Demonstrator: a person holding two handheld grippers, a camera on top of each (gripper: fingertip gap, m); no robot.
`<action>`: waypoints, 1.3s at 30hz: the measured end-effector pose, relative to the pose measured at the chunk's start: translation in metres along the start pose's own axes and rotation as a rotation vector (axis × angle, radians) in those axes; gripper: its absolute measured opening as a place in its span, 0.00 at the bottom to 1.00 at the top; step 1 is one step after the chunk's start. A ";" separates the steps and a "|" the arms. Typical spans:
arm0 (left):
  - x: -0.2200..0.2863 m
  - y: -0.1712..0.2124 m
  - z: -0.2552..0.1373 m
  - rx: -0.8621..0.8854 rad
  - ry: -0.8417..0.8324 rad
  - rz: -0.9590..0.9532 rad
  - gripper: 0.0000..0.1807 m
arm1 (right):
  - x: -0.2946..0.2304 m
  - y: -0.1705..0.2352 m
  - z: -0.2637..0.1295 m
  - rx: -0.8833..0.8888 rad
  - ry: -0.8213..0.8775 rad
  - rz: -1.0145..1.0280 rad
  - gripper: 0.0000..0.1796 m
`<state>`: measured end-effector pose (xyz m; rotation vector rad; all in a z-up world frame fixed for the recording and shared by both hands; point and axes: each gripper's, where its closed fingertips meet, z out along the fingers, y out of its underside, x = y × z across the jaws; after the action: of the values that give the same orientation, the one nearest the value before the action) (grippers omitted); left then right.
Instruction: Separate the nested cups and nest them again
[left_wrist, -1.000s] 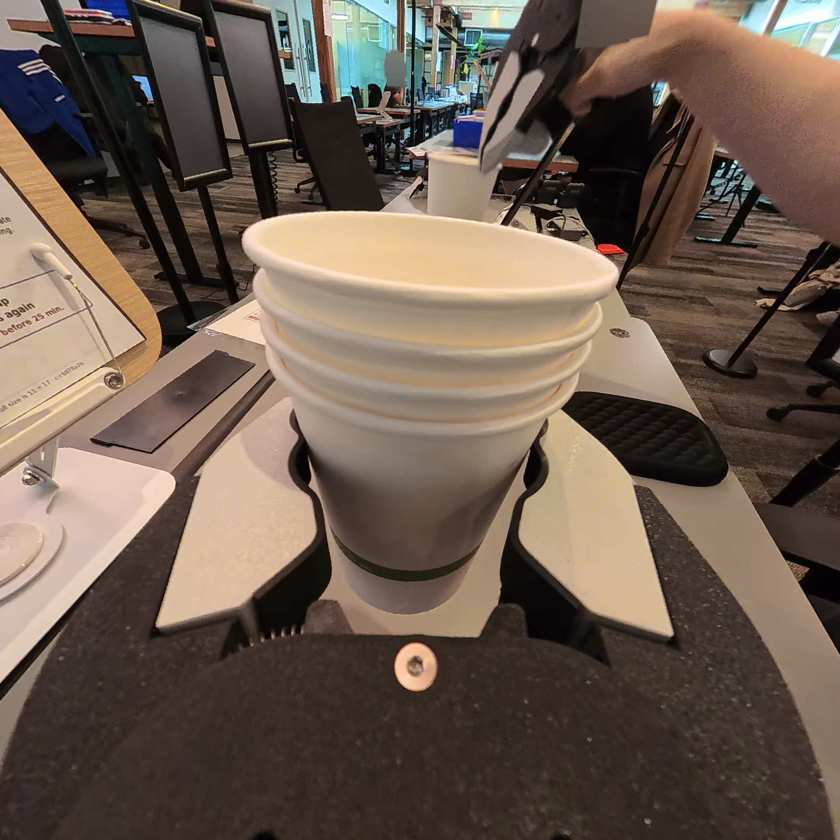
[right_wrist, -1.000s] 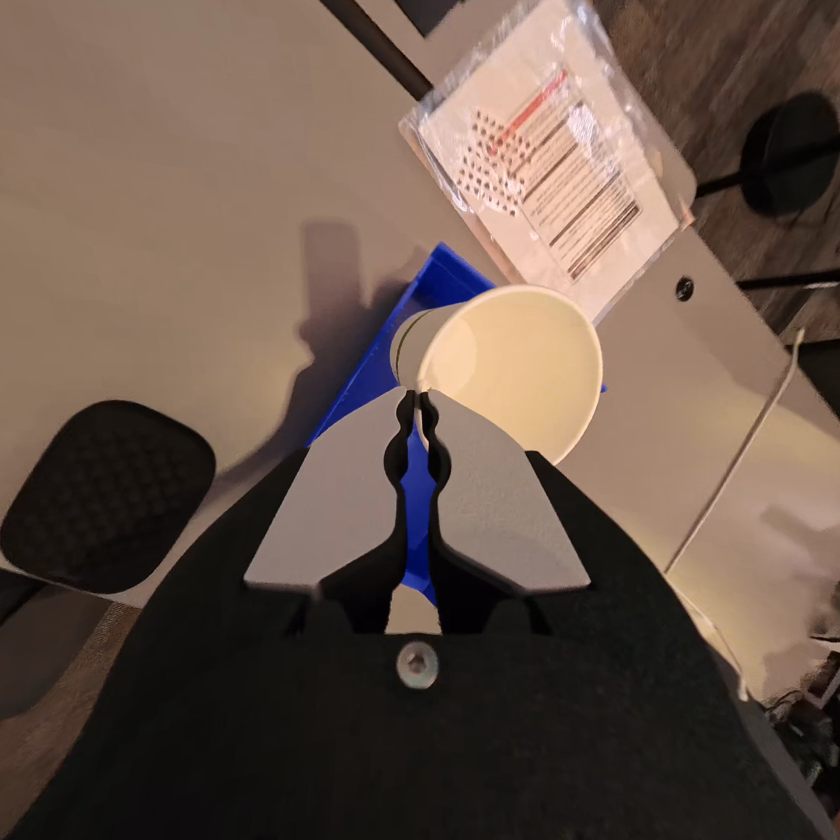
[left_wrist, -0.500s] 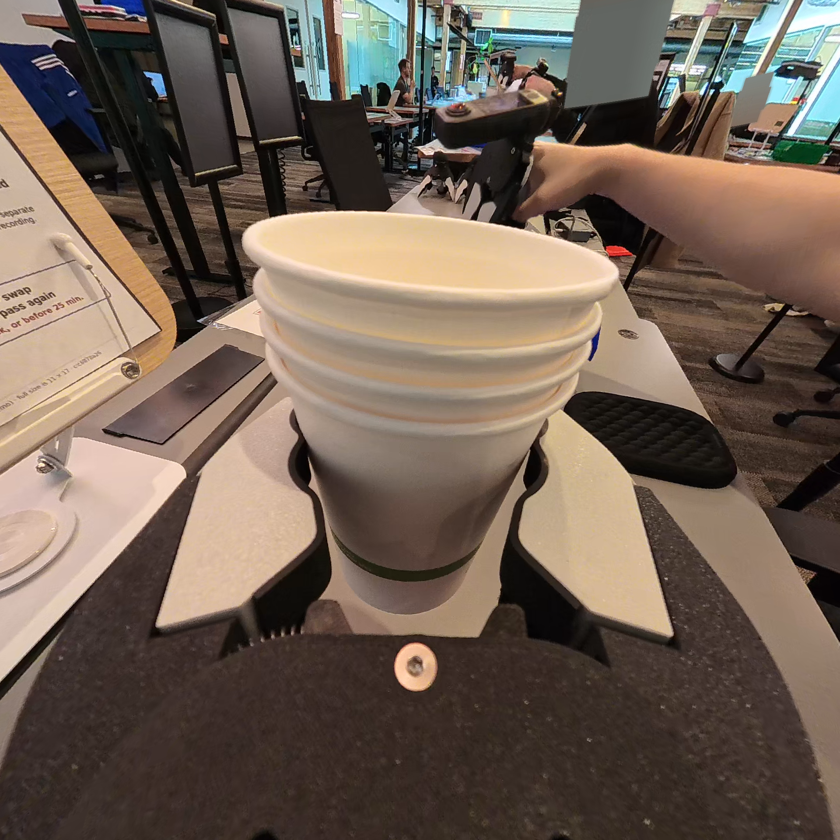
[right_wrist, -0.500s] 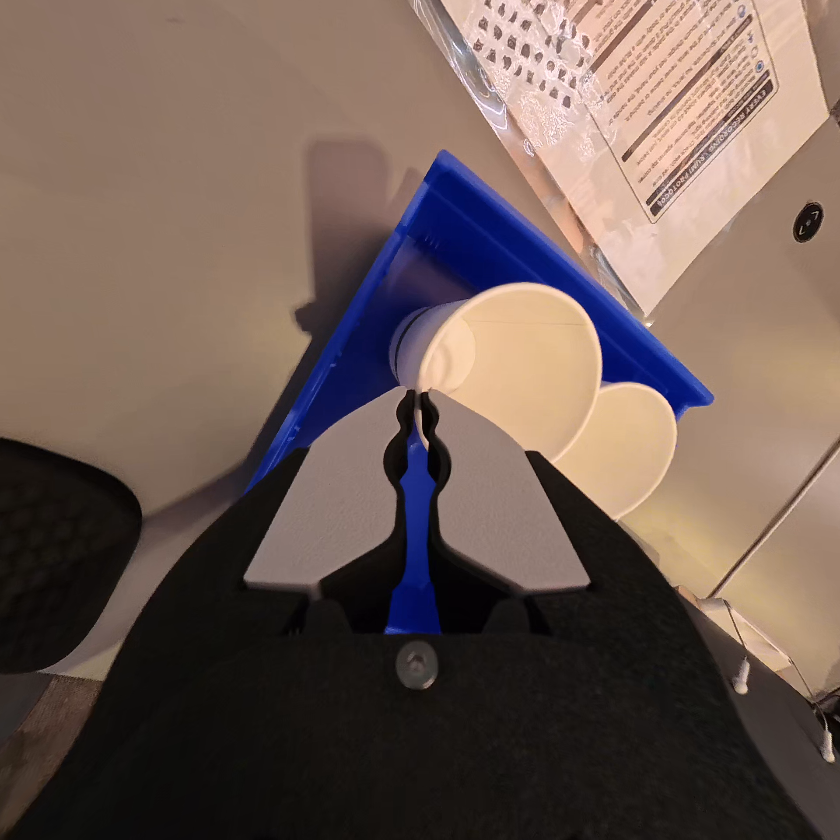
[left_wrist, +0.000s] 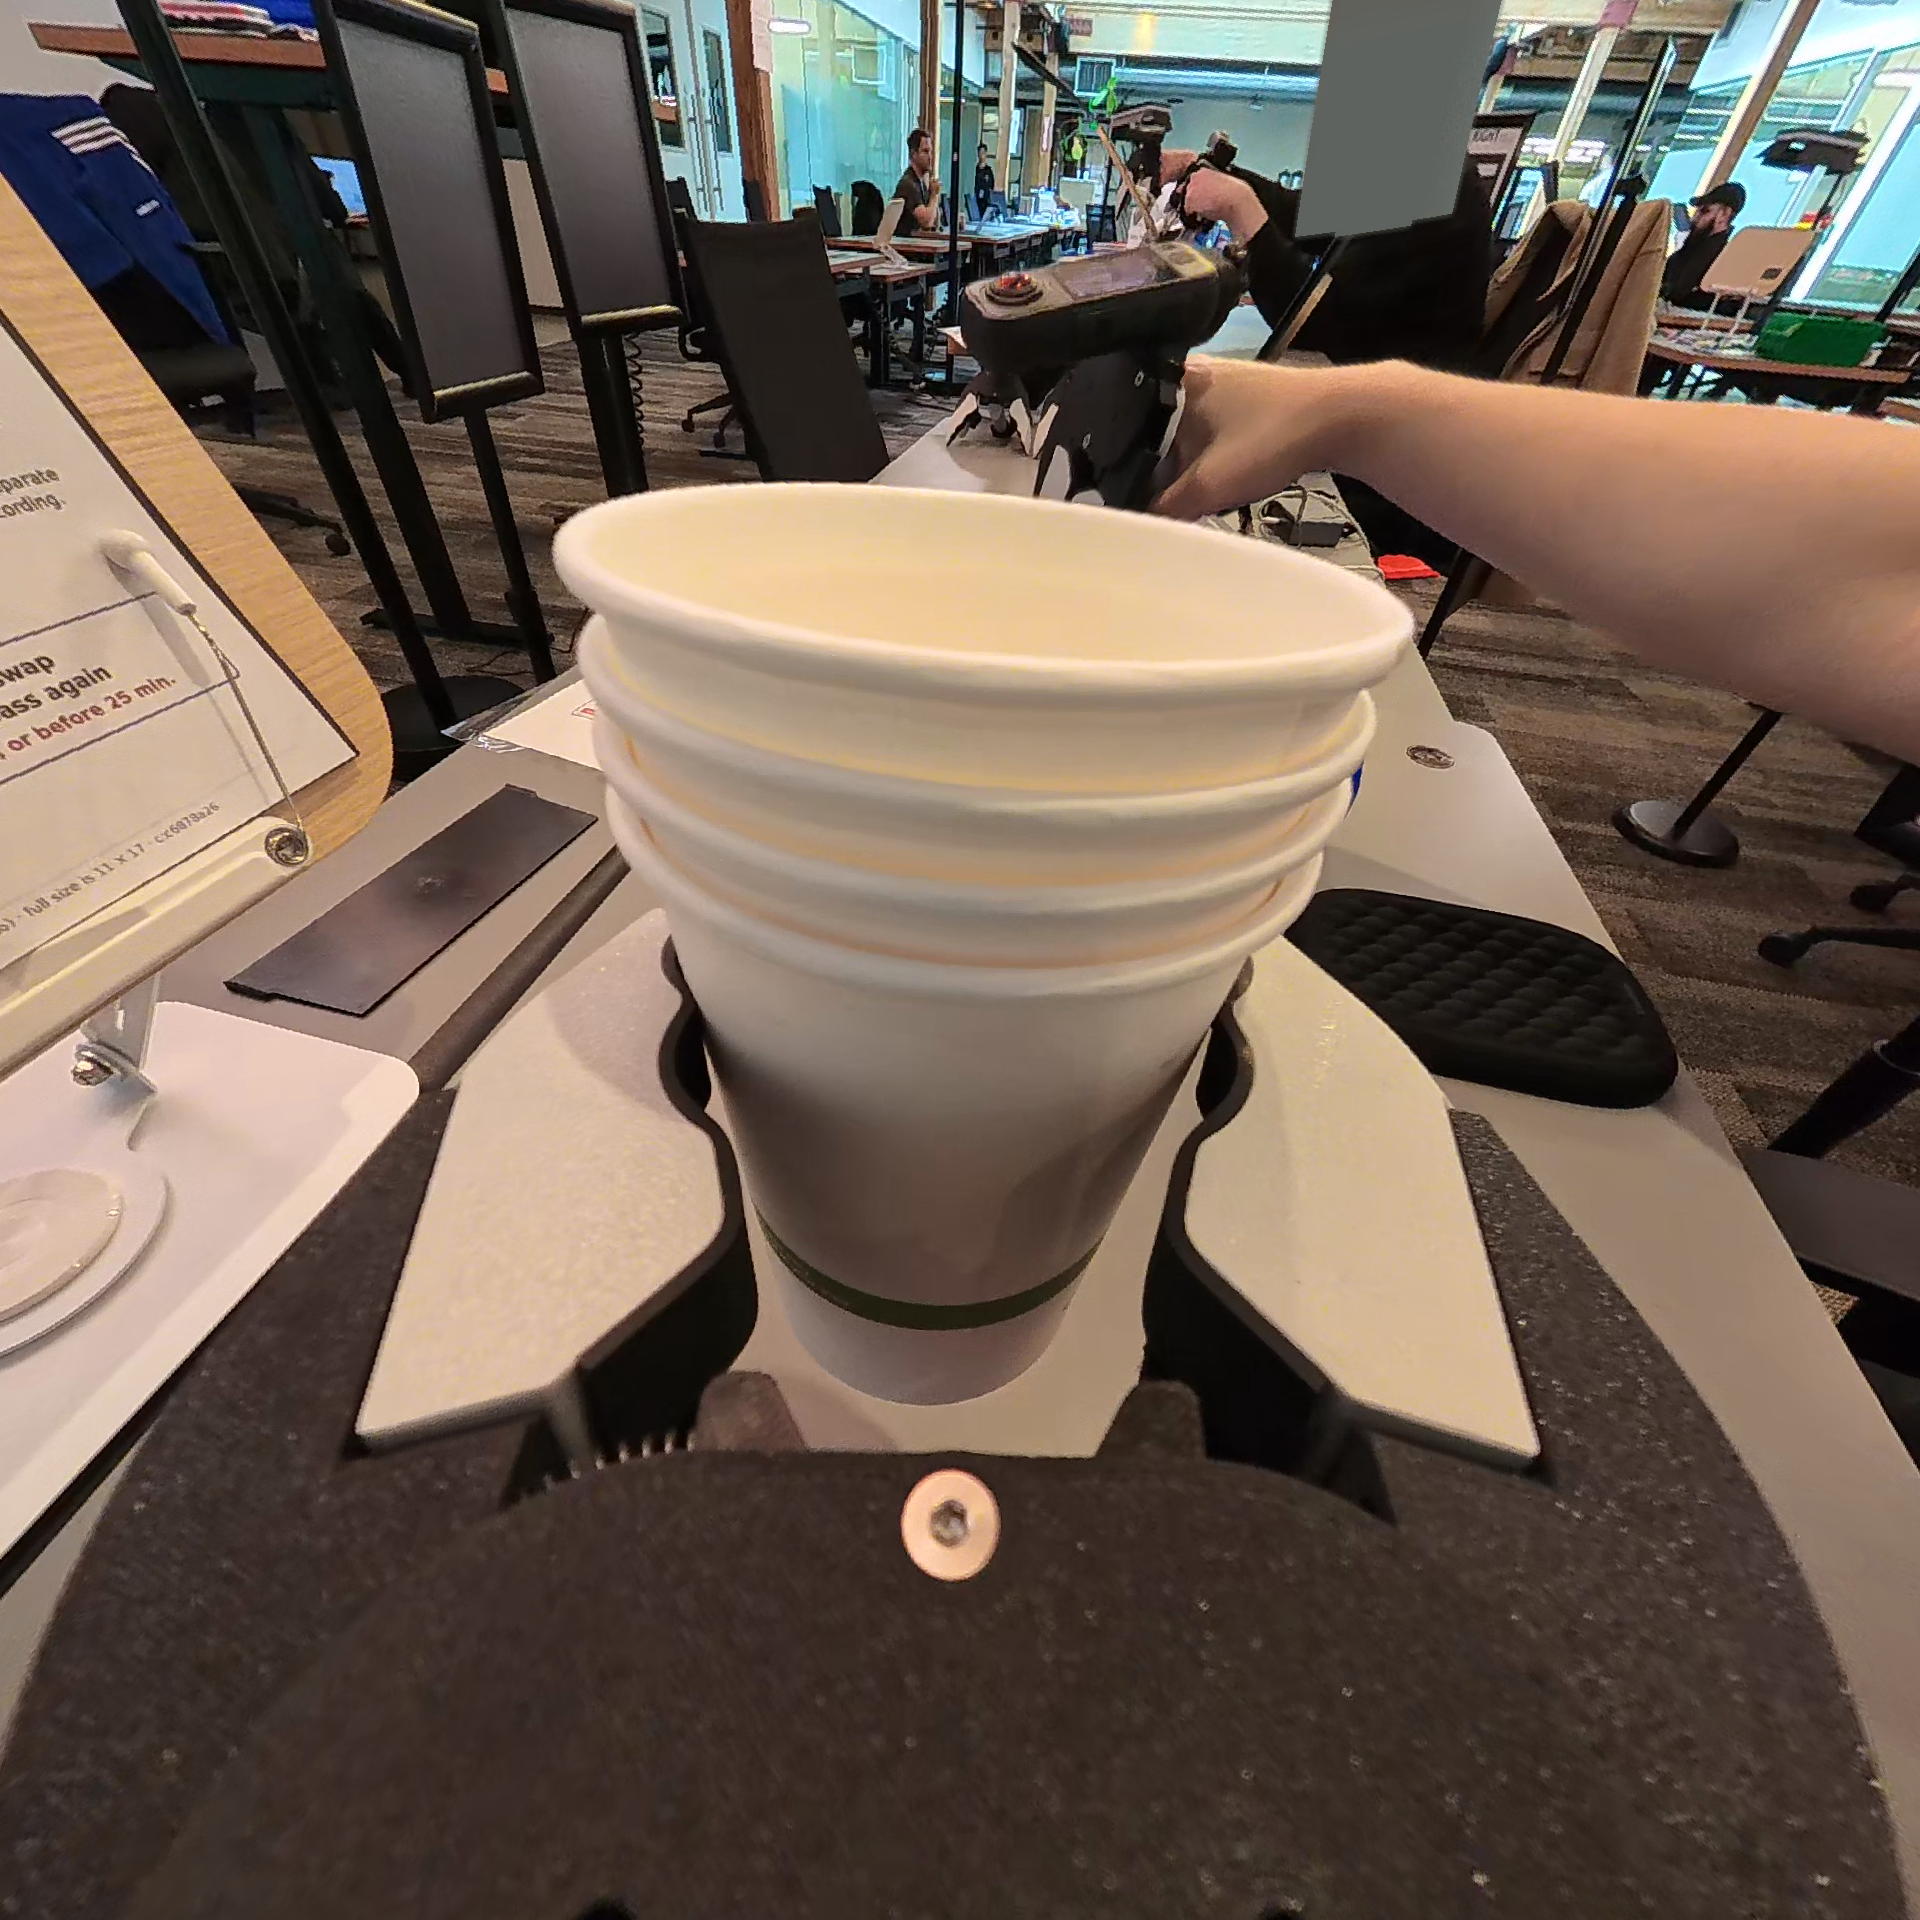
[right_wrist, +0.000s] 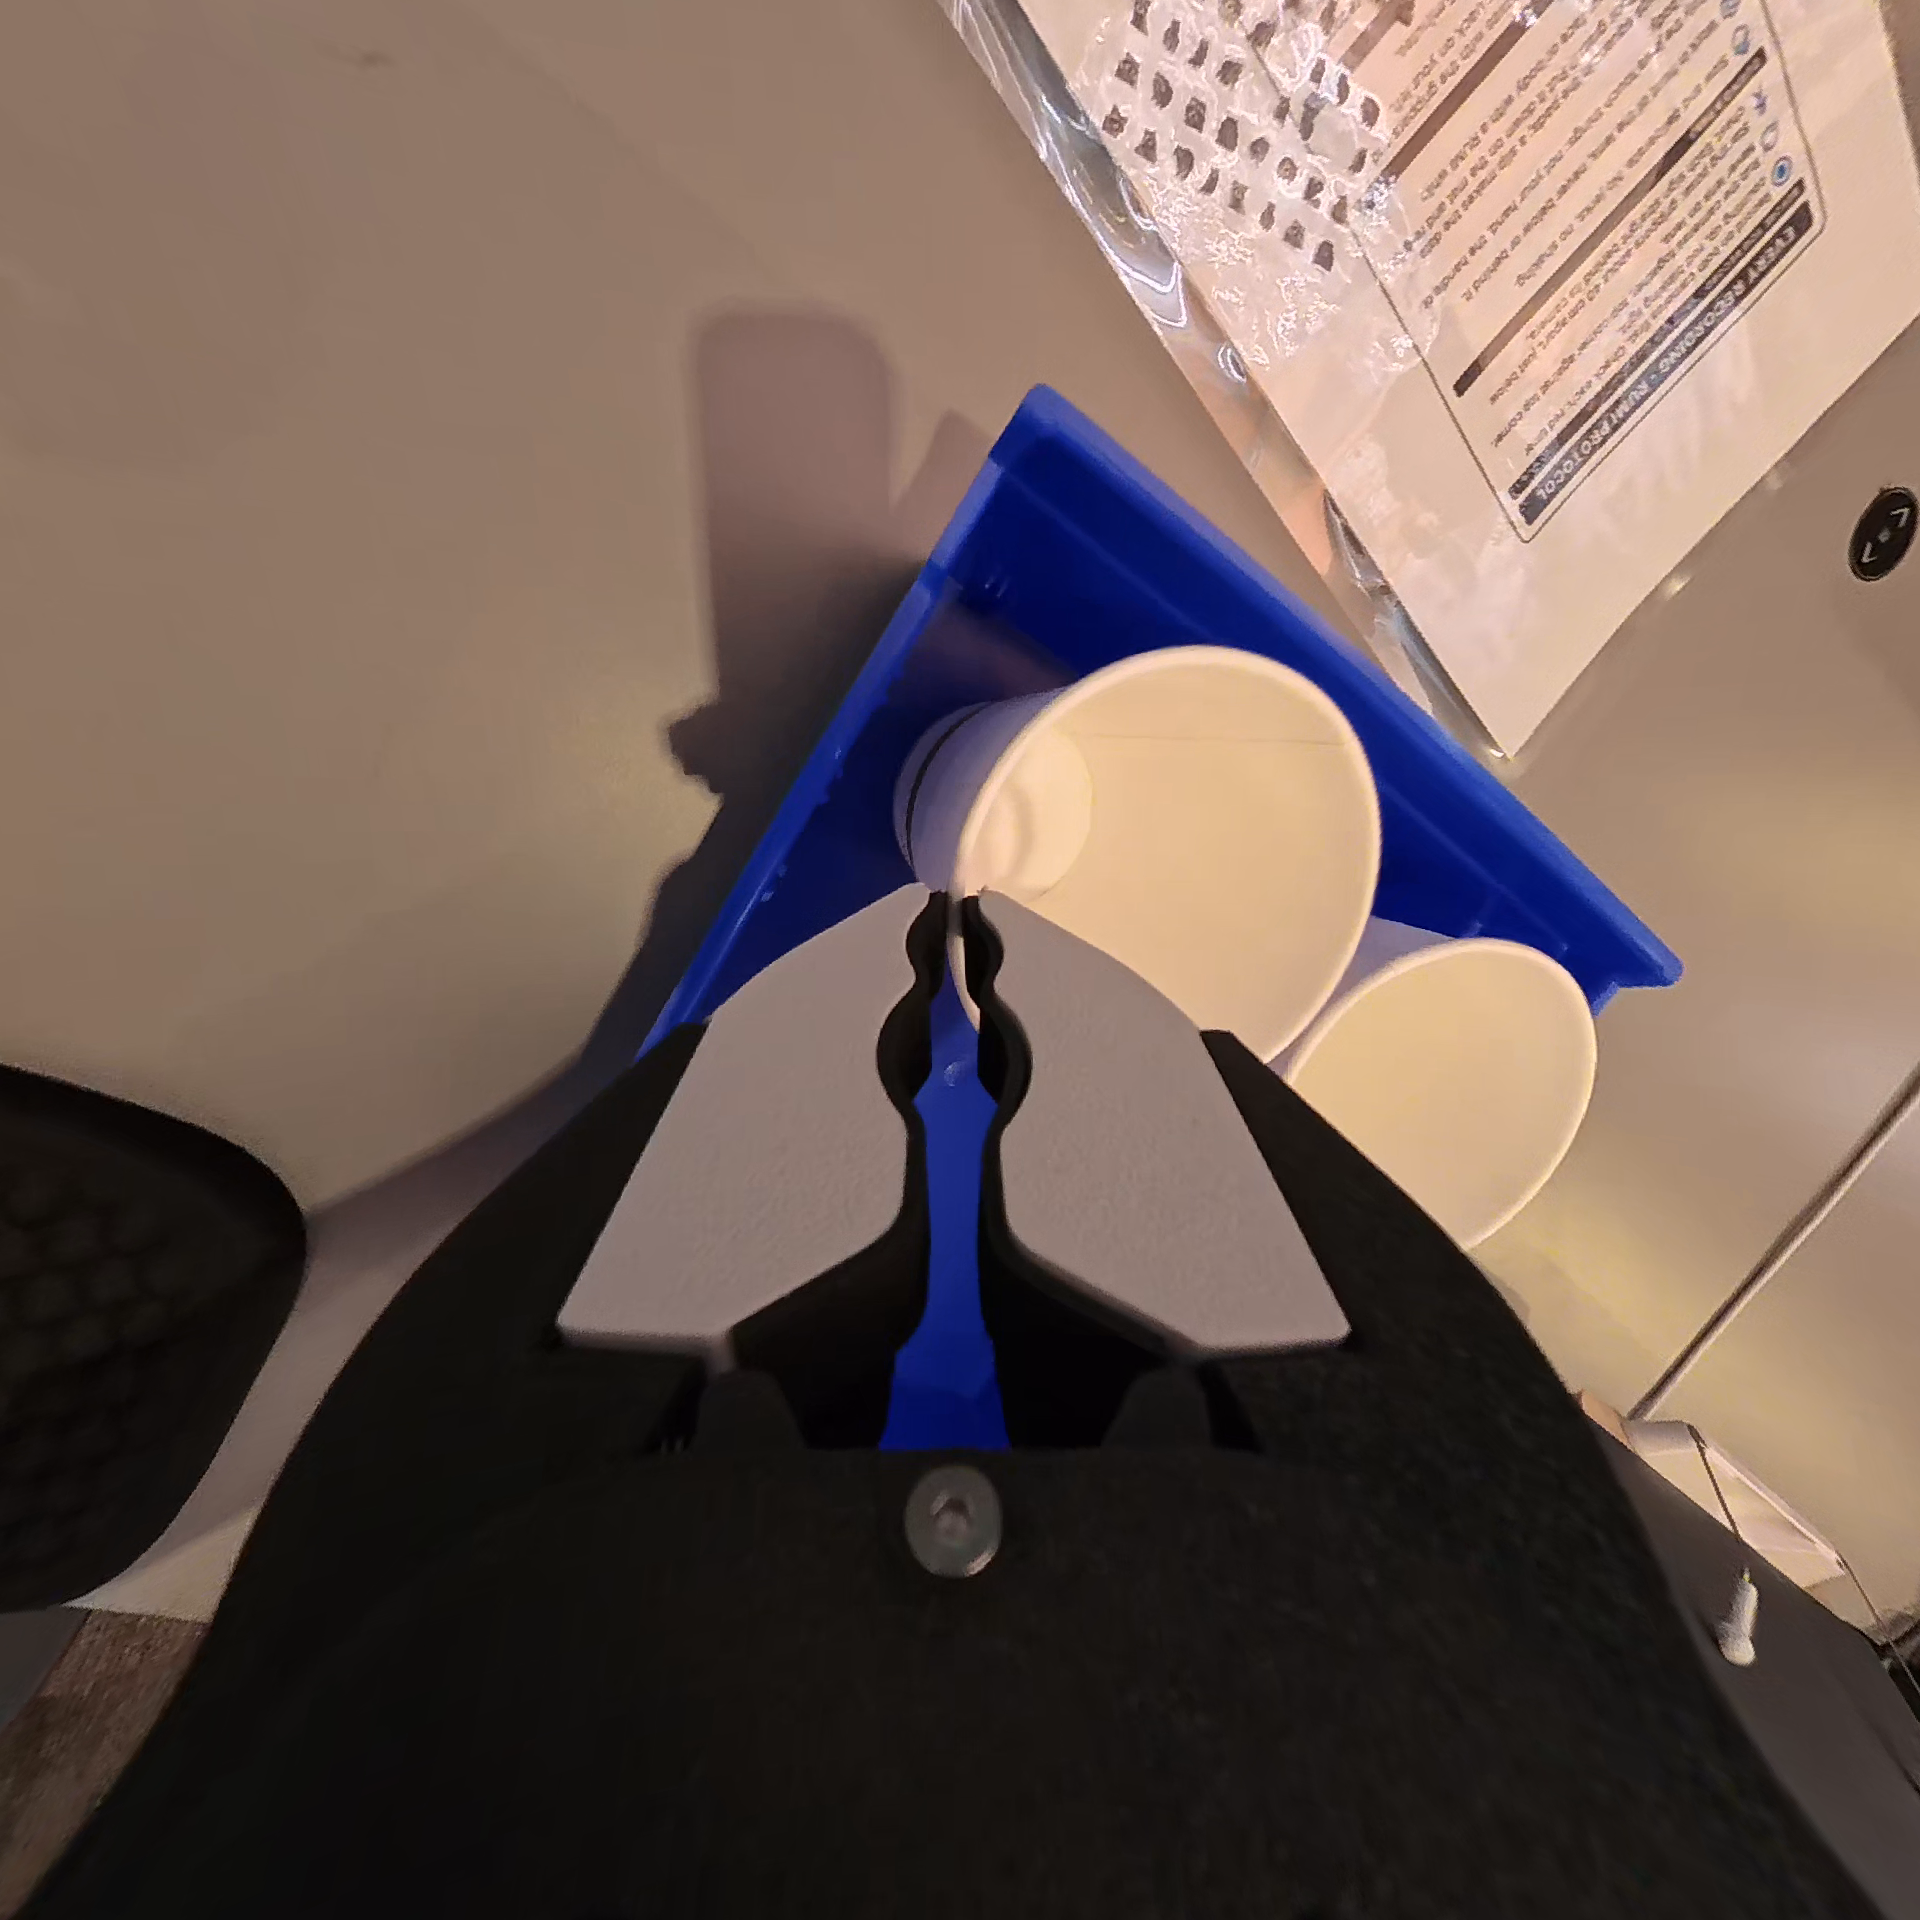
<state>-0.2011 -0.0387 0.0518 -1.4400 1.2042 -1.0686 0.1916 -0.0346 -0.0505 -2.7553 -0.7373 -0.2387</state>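
Note:
My left gripper (left_wrist: 951, 997) is shut on a nested stack of several white paper cups (left_wrist: 966, 883), holding its lowest cup upright over the grey table (left_wrist: 1455, 821). My right gripper (right_wrist: 958, 909) is shut on the rim of a single white paper cup (right_wrist: 1174, 821) and holds it low over a blue tray (right_wrist: 1122, 561). A second white cup (right_wrist: 1455, 1081) stands in the tray beside it. In the left wrist view the right gripper (left_wrist: 1081, 436) shows beyond the stack, its fingertips hidden behind the rim.
A black quilted pad (left_wrist: 1475, 987) lies right of the stack and also shows in the right wrist view (right_wrist: 114, 1320). A sign on a wooden board (left_wrist: 125, 665) stands at the left. A plastic-sleeved sheet (right_wrist: 1507, 229) lies beyond the tray.
My right gripper has come down over the blue tray with its cup, and a second cup in the tray has come into view. The left gripper and the stack have not moved.

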 end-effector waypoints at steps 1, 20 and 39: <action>0.000 0.000 0.000 0.001 0.000 0.000 0.52 | -0.001 0.000 0.001 0.001 -0.006 0.004 0.01; 0.003 0.005 0.008 -0.019 0.012 -0.007 0.52 | -0.154 -0.146 -0.180 0.473 -0.150 -0.425 0.16; 0.010 0.004 0.010 -0.022 0.028 -0.001 0.52 | -0.338 -0.195 -0.194 0.422 -0.354 -0.927 0.02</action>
<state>-0.1908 -0.0476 0.0462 -1.4467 1.2396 -1.0823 -0.2143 -0.0886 0.0993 -1.9001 -1.8686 0.2188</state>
